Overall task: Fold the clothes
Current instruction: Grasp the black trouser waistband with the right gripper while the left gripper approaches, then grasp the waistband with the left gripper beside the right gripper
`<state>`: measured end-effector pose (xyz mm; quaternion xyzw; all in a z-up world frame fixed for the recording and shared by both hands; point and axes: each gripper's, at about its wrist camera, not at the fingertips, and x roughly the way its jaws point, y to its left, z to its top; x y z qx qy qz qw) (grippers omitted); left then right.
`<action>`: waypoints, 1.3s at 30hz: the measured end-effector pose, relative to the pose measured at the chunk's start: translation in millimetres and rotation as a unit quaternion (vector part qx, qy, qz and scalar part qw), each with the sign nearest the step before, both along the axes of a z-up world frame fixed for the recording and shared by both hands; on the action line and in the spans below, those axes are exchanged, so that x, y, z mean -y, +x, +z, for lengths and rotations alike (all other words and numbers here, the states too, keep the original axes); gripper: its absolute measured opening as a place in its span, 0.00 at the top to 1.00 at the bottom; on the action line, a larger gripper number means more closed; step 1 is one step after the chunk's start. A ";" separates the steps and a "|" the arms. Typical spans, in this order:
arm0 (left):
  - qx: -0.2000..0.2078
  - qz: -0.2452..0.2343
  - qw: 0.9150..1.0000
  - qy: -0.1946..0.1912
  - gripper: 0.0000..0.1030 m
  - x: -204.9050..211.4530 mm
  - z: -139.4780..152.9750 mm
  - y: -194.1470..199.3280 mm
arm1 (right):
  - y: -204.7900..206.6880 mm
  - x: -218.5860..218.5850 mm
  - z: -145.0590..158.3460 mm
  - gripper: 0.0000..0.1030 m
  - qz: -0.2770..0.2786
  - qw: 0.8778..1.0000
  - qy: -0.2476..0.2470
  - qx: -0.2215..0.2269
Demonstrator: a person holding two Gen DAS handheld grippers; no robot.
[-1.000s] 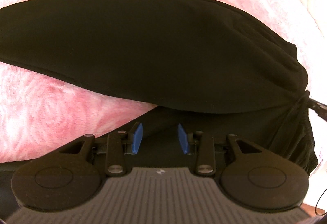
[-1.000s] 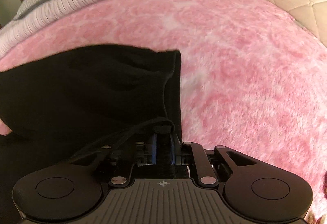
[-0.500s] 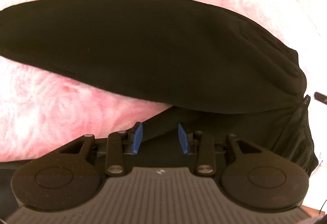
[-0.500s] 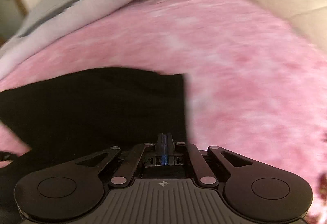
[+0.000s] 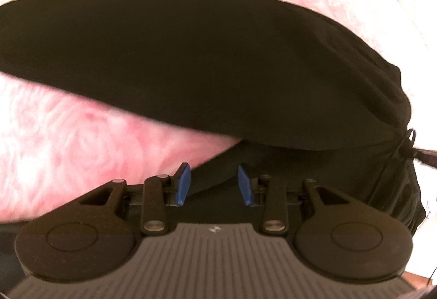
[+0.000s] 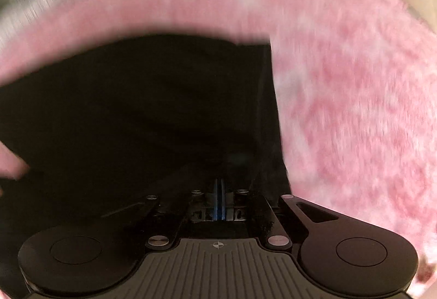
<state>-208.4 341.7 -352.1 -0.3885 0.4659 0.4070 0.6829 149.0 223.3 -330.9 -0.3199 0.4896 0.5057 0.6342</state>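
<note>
— How is the black garment (image 5: 196, 58) laid on the pink blanket (image 5: 68, 151)?

— Its long axis is run left to right. A lower layer is met between the spread jaws of the left gripper (image 5: 213, 184), so that side is nearer.

— And rightward?

— The right gripper (image 6: 218, 199) is seen pressed together (blurred; cloth inside cannot be confirmed), at the garment's right edge.
</note>
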 end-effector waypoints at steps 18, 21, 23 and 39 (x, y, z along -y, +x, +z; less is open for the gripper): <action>0.003 -0.227 0.966 0.120 0.67 -163.4 -7.9 47.2 | 22.2 -149.7 2.8 0.63 0.177 0.981 0.084 -0.007; -0.010 -0.271 0.953 0.133 0.67 -182.2 -18.3 58.0 | 22.7 -176.6 -6.7 0.62 0.214 0.974 0.076 0.006; -0.032 -0.309 0.939 0.144 0.67 -189.4 -24.0 61.0 | 23.1 -194.1 -13.0 0.62 0.237 0.969 0.070 0.014; -0.063 -0.418 0.887 0.187 0.97 -181.5 -36.2 38.3 | 14.0 -188.5 -17.8 0.97 0.254 0.964 0.056 0.054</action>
